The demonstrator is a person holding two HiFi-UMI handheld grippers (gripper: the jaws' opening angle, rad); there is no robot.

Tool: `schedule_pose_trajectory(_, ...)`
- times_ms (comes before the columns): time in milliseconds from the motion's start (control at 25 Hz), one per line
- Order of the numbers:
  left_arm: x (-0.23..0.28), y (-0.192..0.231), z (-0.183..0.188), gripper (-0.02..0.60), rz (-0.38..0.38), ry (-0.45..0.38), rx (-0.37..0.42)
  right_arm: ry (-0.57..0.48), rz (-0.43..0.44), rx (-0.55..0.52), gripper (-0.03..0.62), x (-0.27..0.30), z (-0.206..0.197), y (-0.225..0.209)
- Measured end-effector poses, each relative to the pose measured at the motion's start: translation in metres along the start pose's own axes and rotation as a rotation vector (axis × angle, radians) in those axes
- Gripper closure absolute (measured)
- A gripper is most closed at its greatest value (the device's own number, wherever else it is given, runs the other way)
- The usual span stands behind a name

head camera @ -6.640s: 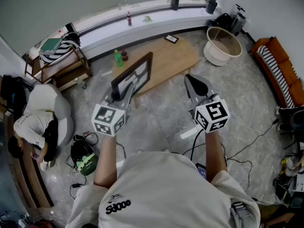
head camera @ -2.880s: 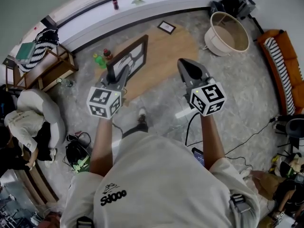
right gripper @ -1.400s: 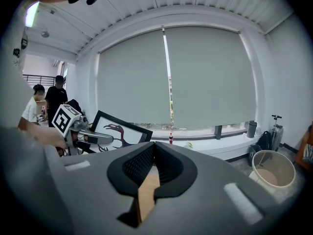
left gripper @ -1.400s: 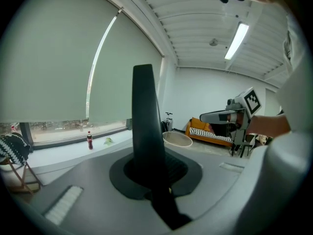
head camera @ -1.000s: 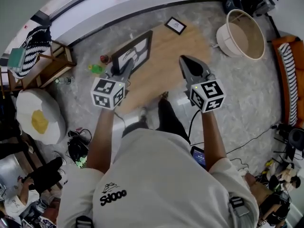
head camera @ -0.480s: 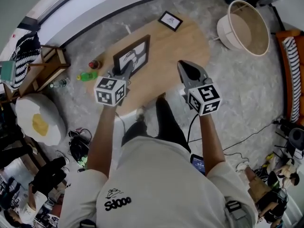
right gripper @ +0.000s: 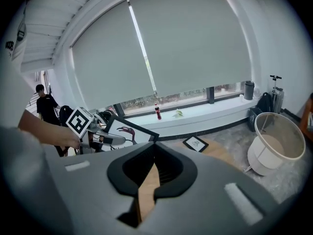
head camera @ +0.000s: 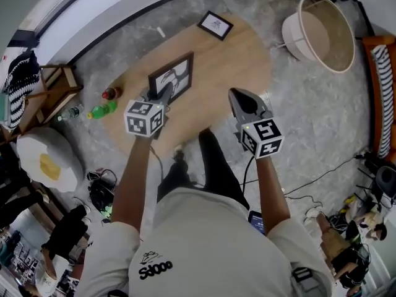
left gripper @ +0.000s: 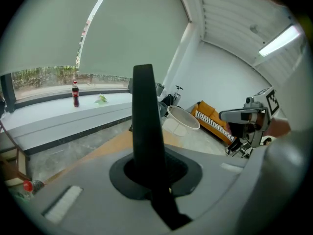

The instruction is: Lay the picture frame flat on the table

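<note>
Bright even daylight from the window (right gripper: 190, 96) beyond the right tool (right gripper: 152, 165), ceiling strip light (left gripper: 279, 40) glaring above the left tool (left gripper: 146, 176), heavy fisheye bending, black corners.

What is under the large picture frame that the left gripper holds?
The oval wooden table lies under the picture frame. The left gripper covers the frame's lower edge, so contact with the table cannot be seen.

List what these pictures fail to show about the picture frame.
- Whether the picture frame touches the table: in the head view, the left gripper covers its lower edge; in the right gripper view, the right gripper cuts it off.
- Its face: the left gripper view shows only the edge.
- The small frame's print: too small.
</note>
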State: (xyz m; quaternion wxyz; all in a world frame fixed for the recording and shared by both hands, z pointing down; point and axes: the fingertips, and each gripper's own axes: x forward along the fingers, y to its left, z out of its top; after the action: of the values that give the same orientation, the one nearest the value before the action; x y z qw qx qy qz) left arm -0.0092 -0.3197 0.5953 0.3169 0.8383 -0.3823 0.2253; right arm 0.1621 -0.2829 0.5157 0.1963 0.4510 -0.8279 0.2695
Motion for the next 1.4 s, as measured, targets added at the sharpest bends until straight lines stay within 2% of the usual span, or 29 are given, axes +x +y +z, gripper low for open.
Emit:
schedule_pose_trajectory(320,0.057,0.017,-0.034,0.554,-0.004,0.067,-0.089,0.030,0.017,0.036,0.591,0.029,-0.024,-0.025)
schedule_pose_trajectory(720,0.118,0.022,-0.075,0.554,-0.010,0.141,-0.149,0.085,0.034,0.046,0.591,0.061,-0.053,-0.051)
schedule_pose_trajectory(1200,0.153,0.038,-0.107,0.552,-0.021,0.188,-0.228,0.149,0.009,0.081,0.591,0.095,-0.083,-0.078)
schedule_pose_trajectory(1400,0.160,0.035,-0.116,0.552,-0.061,0.213,-0.271,0.182,0.015,0.083,0.591,0.100,-0.092,-0.079)
